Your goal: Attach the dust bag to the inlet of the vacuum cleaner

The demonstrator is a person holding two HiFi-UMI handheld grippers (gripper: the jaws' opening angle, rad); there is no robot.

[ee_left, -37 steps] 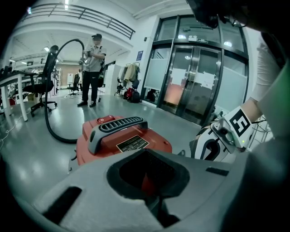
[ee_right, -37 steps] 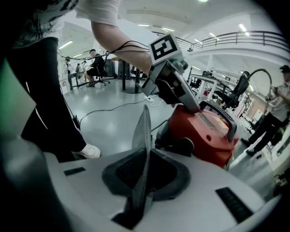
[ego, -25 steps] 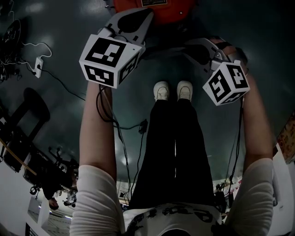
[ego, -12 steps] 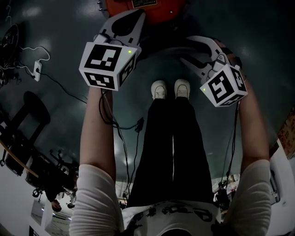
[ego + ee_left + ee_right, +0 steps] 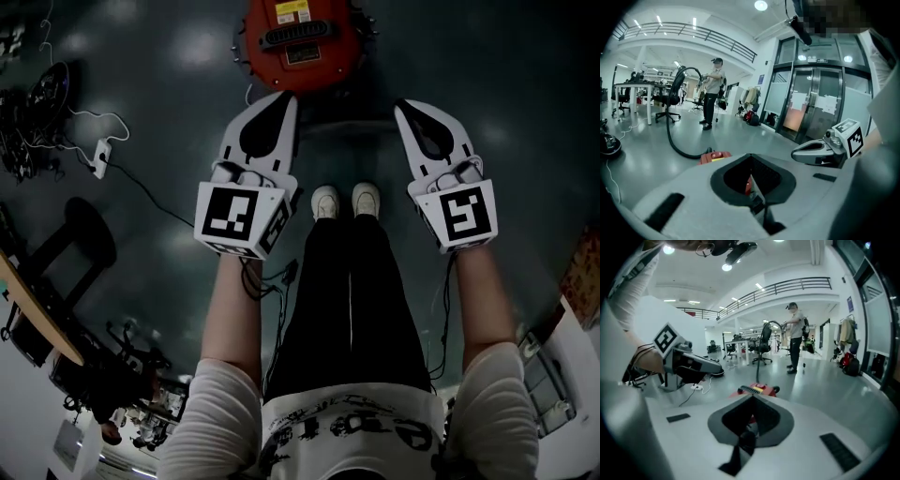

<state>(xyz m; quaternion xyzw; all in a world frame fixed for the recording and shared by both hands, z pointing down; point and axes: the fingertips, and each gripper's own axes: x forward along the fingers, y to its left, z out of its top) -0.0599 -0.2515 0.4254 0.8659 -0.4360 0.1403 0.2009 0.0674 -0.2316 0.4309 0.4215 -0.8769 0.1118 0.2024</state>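
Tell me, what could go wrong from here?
1. Cables hang from the tongs beside the person's legs; they could snag or trip a step toward the vacuum.
2. The vacuum's hose loops across the floor, another trip hazard.
3. Both the left tongs and right tongs are shut and empty, and no dust bag is in view, so it may need fetching first.
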